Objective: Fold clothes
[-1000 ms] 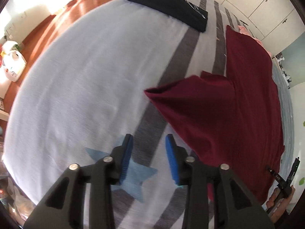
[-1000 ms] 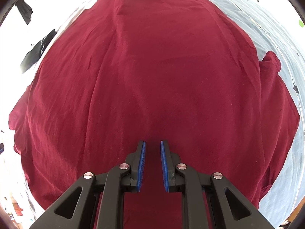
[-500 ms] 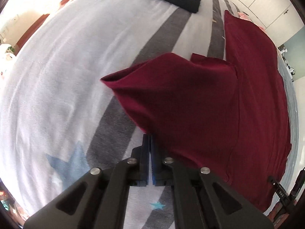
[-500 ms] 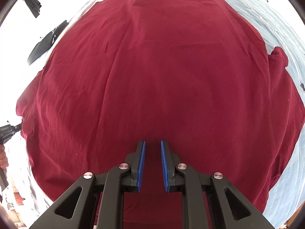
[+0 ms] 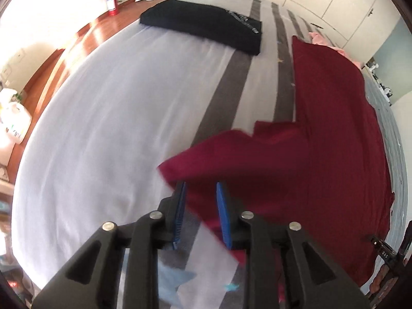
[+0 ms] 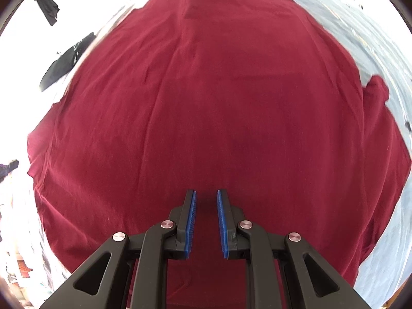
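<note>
Mostly flat dark-red shirt [image 6: 219, 103], sleeve [image 5: 231, 159] outspread

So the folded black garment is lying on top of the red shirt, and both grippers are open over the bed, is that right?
Not quite. In the left wrist view the folded black garment lies on the striped bedspread, apart from the red shirt. The left gripper and right gripper are indeed open.

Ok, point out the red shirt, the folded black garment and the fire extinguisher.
red shirt [image 6: 219, 108]: right wrist view, middle of its flat body.
folded black garment [image 5: 203, 24]: left wrist view, top face.
fire extinguisher [image 5: 112, 2]: left wrist view, red cylinder.
</note>
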